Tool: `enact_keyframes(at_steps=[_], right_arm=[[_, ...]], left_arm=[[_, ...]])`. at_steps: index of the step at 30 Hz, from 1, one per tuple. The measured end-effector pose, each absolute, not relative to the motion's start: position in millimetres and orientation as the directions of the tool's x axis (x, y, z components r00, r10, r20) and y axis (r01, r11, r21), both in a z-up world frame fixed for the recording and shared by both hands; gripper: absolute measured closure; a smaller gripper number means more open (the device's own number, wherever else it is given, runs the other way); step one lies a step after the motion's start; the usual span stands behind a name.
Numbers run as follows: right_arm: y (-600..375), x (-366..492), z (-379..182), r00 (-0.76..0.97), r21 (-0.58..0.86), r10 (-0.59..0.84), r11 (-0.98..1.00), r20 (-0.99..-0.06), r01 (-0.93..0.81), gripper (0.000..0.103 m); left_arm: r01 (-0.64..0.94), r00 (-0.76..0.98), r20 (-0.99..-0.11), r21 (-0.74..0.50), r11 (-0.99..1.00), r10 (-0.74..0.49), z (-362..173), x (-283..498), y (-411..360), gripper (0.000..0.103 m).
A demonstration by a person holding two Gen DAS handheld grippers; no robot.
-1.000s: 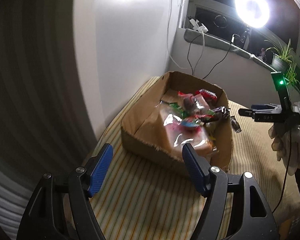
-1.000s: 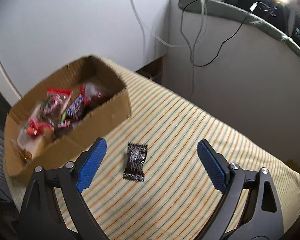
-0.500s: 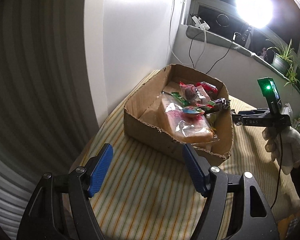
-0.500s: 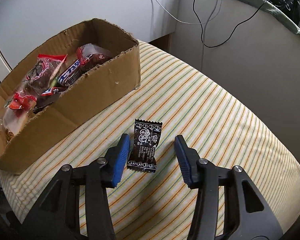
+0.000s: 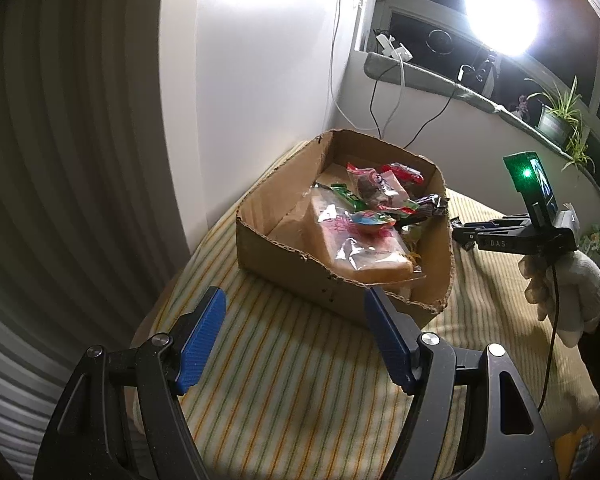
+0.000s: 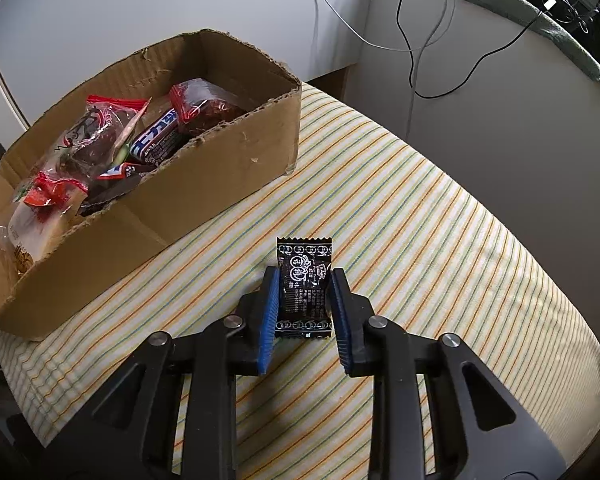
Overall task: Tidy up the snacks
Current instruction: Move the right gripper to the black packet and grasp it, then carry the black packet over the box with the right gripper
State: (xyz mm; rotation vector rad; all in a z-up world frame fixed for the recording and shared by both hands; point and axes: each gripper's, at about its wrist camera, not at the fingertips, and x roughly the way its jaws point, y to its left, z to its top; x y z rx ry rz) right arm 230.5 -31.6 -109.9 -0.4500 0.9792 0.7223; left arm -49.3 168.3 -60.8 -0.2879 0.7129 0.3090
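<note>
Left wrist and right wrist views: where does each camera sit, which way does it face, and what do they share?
Left wrist: on the left hand-held gripper, open over the striped cloth, facing the cardboard box and window corner; a gloved hand holds the right hand-held gripper.
Right wrist: on the right hand-held gripper, tilted steeply down; its jaws have just been closing, pads against the black snack packet.
Shared: box, cloth, packet.
</note>
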Motion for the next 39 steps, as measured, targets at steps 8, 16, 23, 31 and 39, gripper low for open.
enact_keyframes(at_steps=[8, 16, 23, 31, 39], right_arm=[[-47, 210, -77, 0.395, -0.027, 0.389, 0.683, -0.832, -0.730, 0.077], [-34, 182, -35, 0.420, -0.024, 0.468, 0.646, -0.778, -0.763, 0.077], [-3, 169, -21, 0.404, -0.008, 0.519, 0.607, -0.753, -0.795, 0.077], [28, 162, -20, 0.381, 0.013, 0.556, 0.577, -0.739, -0.817, 0.077], [44, 162, -24, 0.369, 0.021, 0.561, 0.569, -0.741, -0.822, 0.077]], left_arm=[[-0.363, 0.718, -0.673, -0.147, 0.920, 0.176, -60, -48, 166, 0.031], [-0.358, 0.719, -0.671, -0.135, 0.924, 0.181, -58, -48, 162, 0.031], [-0.368, 0.722, -0.662, -0.120, 0.922, 0.202, -54, -50, 163, 0.031], [-0.370, 0.728, -0.652, -0.117, 0.921, 0.210, -52, -52, 163, 0.031], [-0.369, 0.734, -0.645, -0.116, 0.922, 0.213, -48, -53, 160, 0.031]])
